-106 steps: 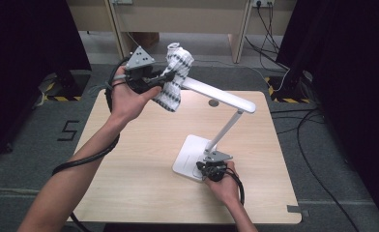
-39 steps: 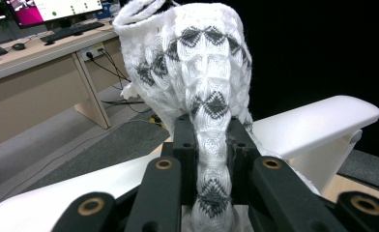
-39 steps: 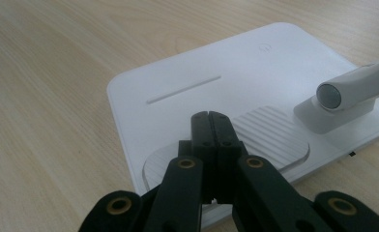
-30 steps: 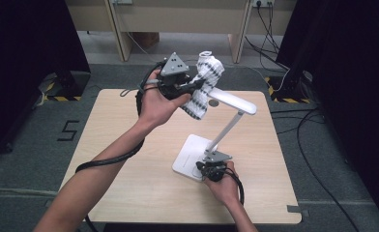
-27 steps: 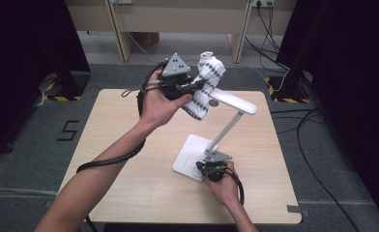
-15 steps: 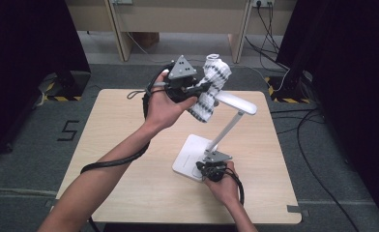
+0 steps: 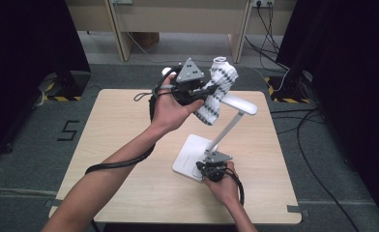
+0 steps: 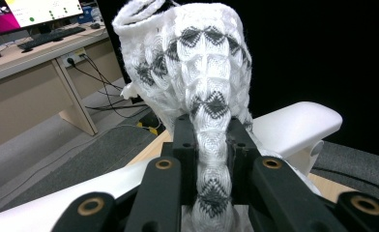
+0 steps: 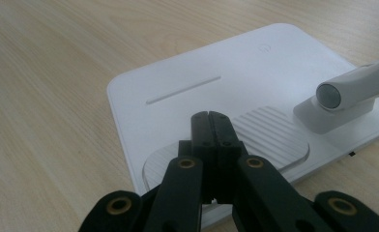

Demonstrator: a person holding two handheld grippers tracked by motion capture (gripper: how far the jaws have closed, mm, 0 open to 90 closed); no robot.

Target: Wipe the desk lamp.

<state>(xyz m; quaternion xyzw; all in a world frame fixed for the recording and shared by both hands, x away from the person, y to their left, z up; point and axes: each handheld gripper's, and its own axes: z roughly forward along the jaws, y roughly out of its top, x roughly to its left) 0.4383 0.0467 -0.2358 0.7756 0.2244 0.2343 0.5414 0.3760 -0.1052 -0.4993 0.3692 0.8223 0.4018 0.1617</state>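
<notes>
Sock (image 7: 217, 91), white with grey diamonds, hangs clamped at mid-length in the left gripper (image 7: 208, 90) at 12 o'clock, raised beside the desk lamp (image 7: 239, 103) head, probably for draping. Right gripper (image 9: 211, 121), jaws clenched empty, presses the lamp base (image 9: 187, 96) at 5 o'clock, seemingly to steady it.

Sock (image 8: 197, 72): white knit with rows of dark grey diamond shapes. Desk lamp (image 7: 226, 128): white throughout, including head, arm and flat base (image 9: 216, 96); the base carries a pale ribbed oval pad. Left gripper (image 8: 211, 137) and right gripper (image 9: 211, 123): black fingers (image 8: 185, 140) with brass-coloured rivets; the left carries a grey triangular plate. Tabletop (image 7: 120, 125): light wood grain. Floor (image 7: 28, 145): grey carpet with yellow-and-black striped markers (image 7: 57, 98).
</notes>
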